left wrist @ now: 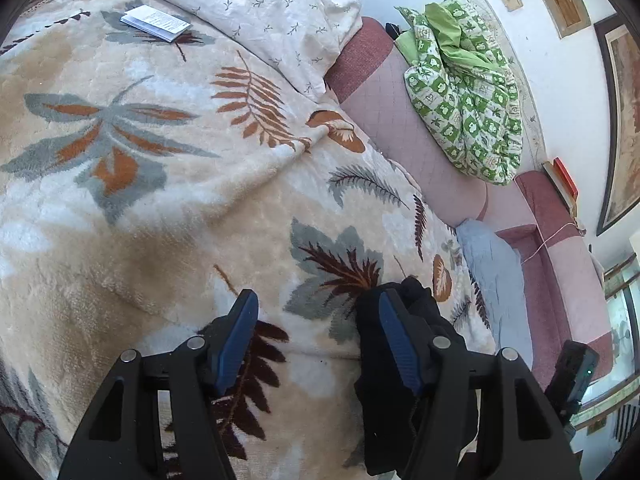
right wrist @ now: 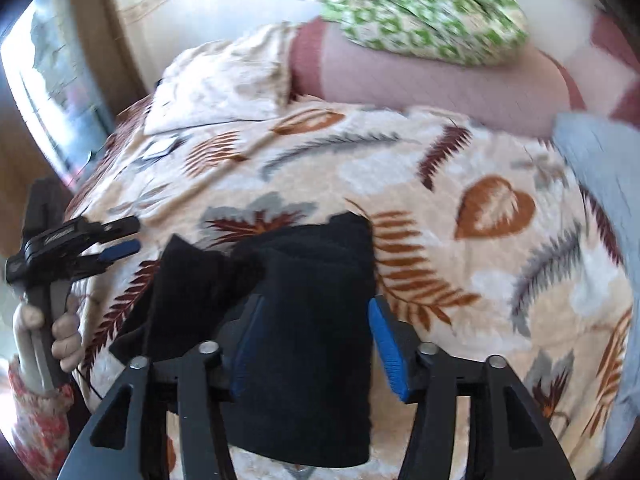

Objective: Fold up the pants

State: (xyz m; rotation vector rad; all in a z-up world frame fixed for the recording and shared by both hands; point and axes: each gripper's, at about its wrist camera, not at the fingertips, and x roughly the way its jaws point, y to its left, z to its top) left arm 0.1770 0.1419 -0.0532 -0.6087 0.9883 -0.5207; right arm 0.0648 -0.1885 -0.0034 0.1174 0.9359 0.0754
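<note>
The black pants (right wrist: 312,280) lie folded into a small bundle on the leaf-patterned blanket (right wrist: 460,280). In the right wrist view my right gripper (right wrist: 316,308) stands open above the bundle, a blue pad on each side of it, and neither pad visibly presses the cloth. At the left of that view a hand (right wrist: 64,332) holds my left gripper (right wrist: 134,235), open beside the bundle's left edge. In the left wrist view the left gripper (left wrist: 316,300) is open over bare blanket (left wrist: 160,200). The pants (left wrist: 420,312) sit behind and beneath its right finger.
A white sprigged pillow (left wrist: 260,12) and a small booklet (left wrist: 156,22) lie at the far end of the bed. A pink padded headboard (left wrist: 400,120) carries a green patterned quilt (left wrist: 468,96). A light blue pillow (left wrist: 492,280) lies at the blanket's right edge.
</note>
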